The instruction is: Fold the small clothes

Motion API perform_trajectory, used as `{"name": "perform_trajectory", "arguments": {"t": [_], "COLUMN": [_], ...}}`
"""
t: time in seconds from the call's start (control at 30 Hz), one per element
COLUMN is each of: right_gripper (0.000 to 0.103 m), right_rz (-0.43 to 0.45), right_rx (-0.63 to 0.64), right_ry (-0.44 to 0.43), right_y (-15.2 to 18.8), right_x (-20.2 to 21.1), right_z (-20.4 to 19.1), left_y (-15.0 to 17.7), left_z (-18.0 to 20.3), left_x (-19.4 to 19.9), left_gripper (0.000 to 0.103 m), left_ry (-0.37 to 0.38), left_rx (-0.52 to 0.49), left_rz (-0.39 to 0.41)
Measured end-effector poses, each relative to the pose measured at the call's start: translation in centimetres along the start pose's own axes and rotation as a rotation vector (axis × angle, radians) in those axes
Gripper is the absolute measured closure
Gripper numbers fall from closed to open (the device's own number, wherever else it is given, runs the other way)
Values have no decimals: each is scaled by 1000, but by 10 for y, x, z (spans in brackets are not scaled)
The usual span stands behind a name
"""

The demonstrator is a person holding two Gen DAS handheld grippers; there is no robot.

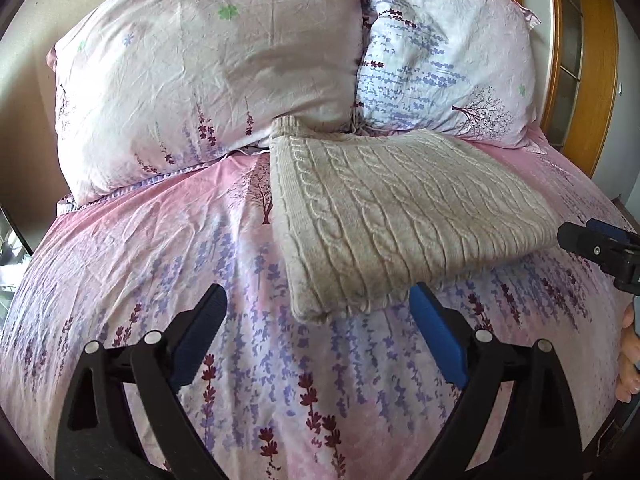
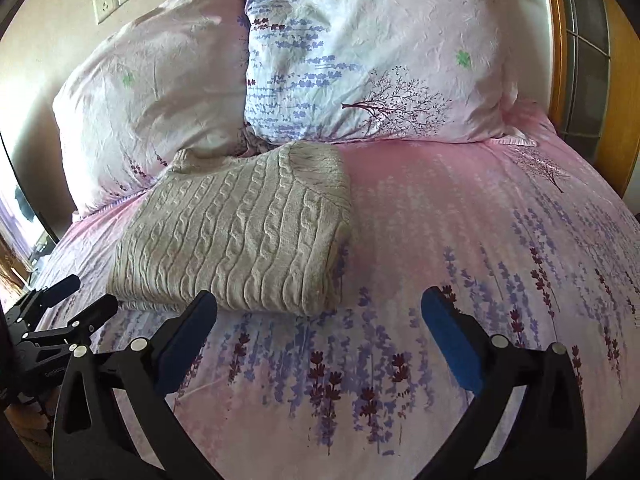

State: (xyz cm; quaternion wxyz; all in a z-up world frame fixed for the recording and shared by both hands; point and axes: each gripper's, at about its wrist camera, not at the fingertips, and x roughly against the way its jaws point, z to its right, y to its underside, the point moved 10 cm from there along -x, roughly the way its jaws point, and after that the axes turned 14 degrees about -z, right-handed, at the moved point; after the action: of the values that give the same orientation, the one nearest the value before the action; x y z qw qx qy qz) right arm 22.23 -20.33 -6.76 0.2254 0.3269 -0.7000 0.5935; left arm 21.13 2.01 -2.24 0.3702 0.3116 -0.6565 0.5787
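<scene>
Now the folded beige cable-knit sweater (image 1: 400, 216) lies on the pink floral bed (image 1: 160, 260) below the pillows; left gripper (image 1: 318, 312) and right gripper (image 2: 320, 316) gape empty beside it, apparently done.

Soft daylight from the left (fisheye-bent edges), sharp, mild shadows.

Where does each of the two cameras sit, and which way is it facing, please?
Left wrist: on the left tool, facing the pillows over the folded sweater; its open fingers, the right tool and a hand show at the right edge.
Right wrist: on the right tool, facing the same way from further right; its open fingers show, the left tool at the left edge.
Shared: sweater, pillows, bedspread.
</scene>
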Motion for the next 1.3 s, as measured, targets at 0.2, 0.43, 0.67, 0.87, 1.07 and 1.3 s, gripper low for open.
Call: {"name": "perform_trajectory", "arguments": {"t": [0.2, 0.43, 0.67, 0.87, 1.07, 1.3], "right_gripper": [1, 1, 1, 1, 1, 1], "right_rz": [45, -37, -143, -180, -210, -217], "right_rx": [13, 41, 37, 52, 45, 60], "right_ry": [62, 53, 86, 113, 125, 146], "right_y": [3, 15, 29, 35, 39, 41], "right_x": [6, -6, -26, -32, -37, -38], "right_z": [0, -13, -18, -20, -17, -17], "left_y": [4, 9, 25, 30, 30, 30], "left_z": [-10, -10, -7, -10, -9, -9], "left_x": [2, -2, -23, -29, -34, -33], "left_gripper": [4, 2, 2, 2, 2, 2], "left_ry": [-34, 11, 43, 45, 6, 7], "left_rx": [44, 65, 84, 100, 71, 72], "left_rz": [6, -35, -152, -188, -205, -205]}}
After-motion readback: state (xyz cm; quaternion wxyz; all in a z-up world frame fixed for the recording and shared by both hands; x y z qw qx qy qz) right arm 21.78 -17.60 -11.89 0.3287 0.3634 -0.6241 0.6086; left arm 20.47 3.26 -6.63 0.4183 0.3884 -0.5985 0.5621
